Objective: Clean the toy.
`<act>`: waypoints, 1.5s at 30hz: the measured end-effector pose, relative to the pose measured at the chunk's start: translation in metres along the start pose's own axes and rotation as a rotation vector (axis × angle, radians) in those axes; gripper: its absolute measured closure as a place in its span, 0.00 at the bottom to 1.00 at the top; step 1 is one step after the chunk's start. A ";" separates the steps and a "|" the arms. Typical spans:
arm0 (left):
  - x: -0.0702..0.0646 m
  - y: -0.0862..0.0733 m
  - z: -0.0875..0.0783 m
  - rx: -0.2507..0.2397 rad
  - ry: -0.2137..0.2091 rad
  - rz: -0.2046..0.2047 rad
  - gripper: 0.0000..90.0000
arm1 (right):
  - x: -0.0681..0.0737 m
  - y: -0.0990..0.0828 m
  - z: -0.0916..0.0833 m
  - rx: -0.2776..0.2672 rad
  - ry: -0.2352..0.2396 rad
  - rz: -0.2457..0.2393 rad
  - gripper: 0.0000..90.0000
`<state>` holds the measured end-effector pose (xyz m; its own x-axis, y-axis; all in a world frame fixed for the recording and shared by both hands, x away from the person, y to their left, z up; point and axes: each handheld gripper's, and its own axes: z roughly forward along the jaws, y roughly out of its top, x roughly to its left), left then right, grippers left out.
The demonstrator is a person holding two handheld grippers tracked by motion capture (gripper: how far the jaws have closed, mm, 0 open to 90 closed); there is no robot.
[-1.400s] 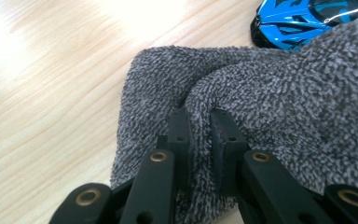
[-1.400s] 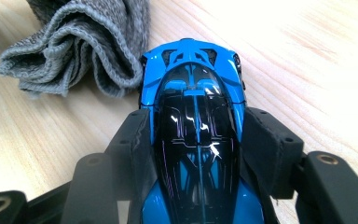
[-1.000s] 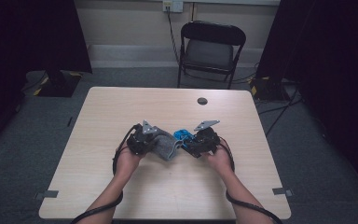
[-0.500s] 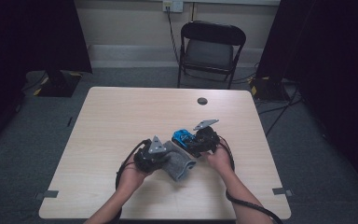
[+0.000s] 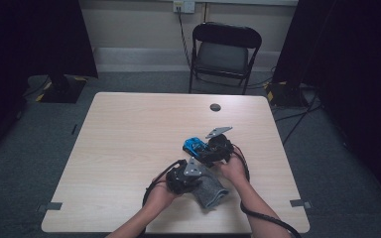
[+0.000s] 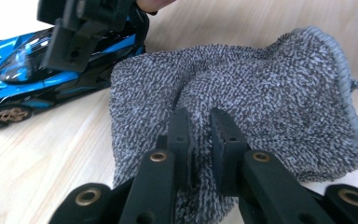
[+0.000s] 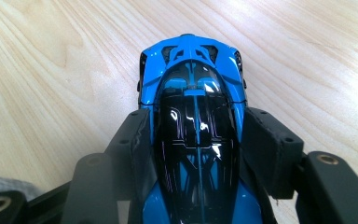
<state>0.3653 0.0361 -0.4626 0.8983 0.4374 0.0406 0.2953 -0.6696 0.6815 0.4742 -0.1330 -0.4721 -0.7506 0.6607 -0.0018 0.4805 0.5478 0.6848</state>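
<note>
A blue and black toy car (image 7: 193,130) stands on the wooden table (image 5: 129,134). My right gripper (image 7: 196,140) is shut on the toy car, one jaw against each side of its body. The car (image 5: 195,146) also sits right of the table's middle in the high view, with the right gripper (image 5: 213,148) over it. A grey knitted cloth (image 6: 261,93) lies on the table beside the car (image 6: 37,70). My left gripper (image 6: 199,135) is shut on a fold of this cloth near its edge. From above, the left gripper (image 5: 191,179) and the cloth (image 5: 209,190) are near the table's front edge.
A small dark round disc (image 5: 215,107) is set in the table near the far edge. A black folding chair (image 5: 223,52) stands behind the table. Cables trail from both grippers over the front edge. The left half of the table holds nothing.
My left gripper has pulled the grey cloth away from the car, toward the table's front edge. The right gripper and the car have stayed put.
</note>
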 end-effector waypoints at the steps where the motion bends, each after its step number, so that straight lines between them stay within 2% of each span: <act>1: 0.001 0.001 0.007 0.006 0.002 -0.012 0.89 | 0.000 0.000 0.000 -0.001 0.000 0.001 0.48; 3: 0.003 0.002 0.013 0.018 0.002 -0.007 0.89 | 0.000 -0.001 0.000 -0.001 -0.002 -0.001 0.48; 6: 0.006 0.002 0.016 0.015 0.000 -0.022 0.88 | 0.000 0.000 0.000 -0.001 0.000 -0.002 0.48; 11: 0.012 0.005 0.021 0.022 0.030 -0.026 0.88 | 0.000 0.000 0.000 0.000 -0.003 -0.011 0.48; 16: 0.021 0.004 0.020 0.040 0.069 -0.022 0.88 | 0.001 -0.001 -0.001 -0.003 -0.005 -0.018 0.48; 32: 0.042 -0.001 0.016 0.059 0.139 -0.041 0.88 | 0.002 -0.002 -0.001 -0.010 -0.009 -0.021 0.48; 36: 0.049 -0.002 0.015 0.064 0.158 -0.050 0.88 | 0.002 -0.002 -0.001 -0.011 -0.008 -0.022 0.48; 45: 0.070 -0.007 0.010 0.063 0.202 -0.110 0.88 | 0.002 -0.002 -0.001 -0.013 -0.009 -0.021 0.48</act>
<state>0.4291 0.0655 -0.4721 0.7782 0.6167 0.1186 0.4128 -0.6447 0.6434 0.4714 -0.1335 -0.4732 -0.7562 0.6540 -0.0228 0.4588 0.5547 0.6942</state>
